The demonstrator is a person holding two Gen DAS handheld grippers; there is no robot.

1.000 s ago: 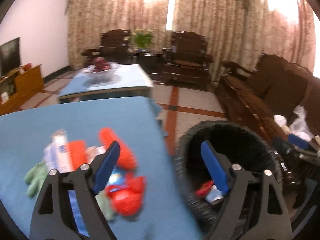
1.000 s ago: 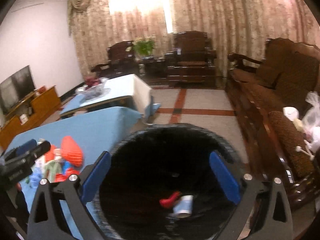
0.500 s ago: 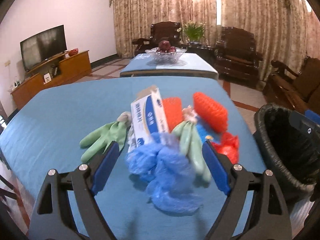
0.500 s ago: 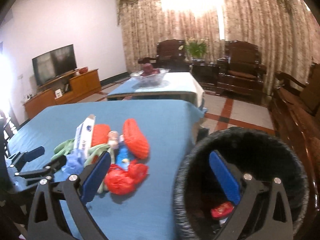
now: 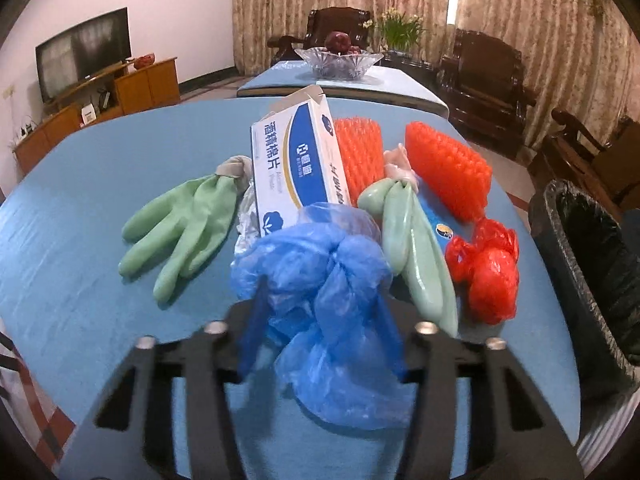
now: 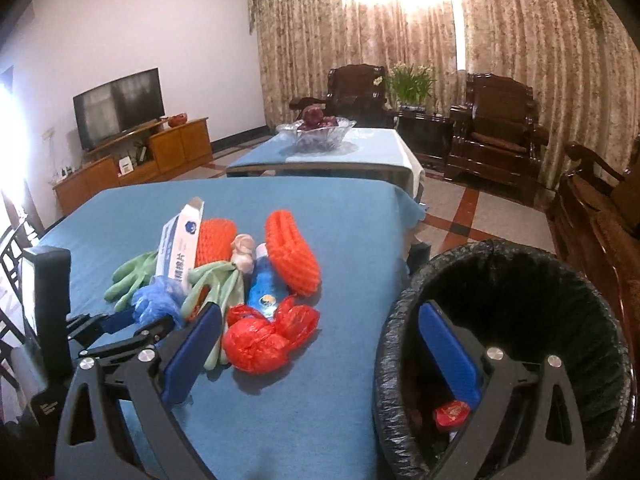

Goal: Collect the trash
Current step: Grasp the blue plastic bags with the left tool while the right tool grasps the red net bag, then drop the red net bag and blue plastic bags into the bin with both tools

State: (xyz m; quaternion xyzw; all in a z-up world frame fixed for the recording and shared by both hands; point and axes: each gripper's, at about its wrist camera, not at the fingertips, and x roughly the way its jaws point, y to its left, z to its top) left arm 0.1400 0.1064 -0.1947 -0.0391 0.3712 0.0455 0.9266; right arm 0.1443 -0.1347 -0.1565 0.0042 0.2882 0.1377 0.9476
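A pile of trash lies on the blue table [image 5: 80,312]: a crumpled blue plastic bag [image 5: 328,280], a white and blue box [image 5: 296,168], green gloves [image 5: 180,224], orange foam nets [image 5: 448,168] and a red plastic bag [image 5: 488,268]. My left gripper [image 5: 320,328] is shut on the blue bag, which bulges between its blue pads; it shows in the right wrist view [image 6: 132,320] too. My right gripper [image 6: 320,352] is open and empty, its left finger over the table and its right finger over the black-lined trash bin [image 6: 520,272].
The bin [image 5: 592,248] stands at the table's right edge and holds a red wrapper [image 6: 452,414]. A second table with a glass fruit bowl [image 6: 316,132] is behind. Dark wooden armchairs [image 6: 496,128], a sofa and a TV cabinet [image 6: 132,160] line the room.
My left gripper has moved forward onto the blue plastic bag and closed on it. My right gripper has swung a little left, from over the bin toward the table.
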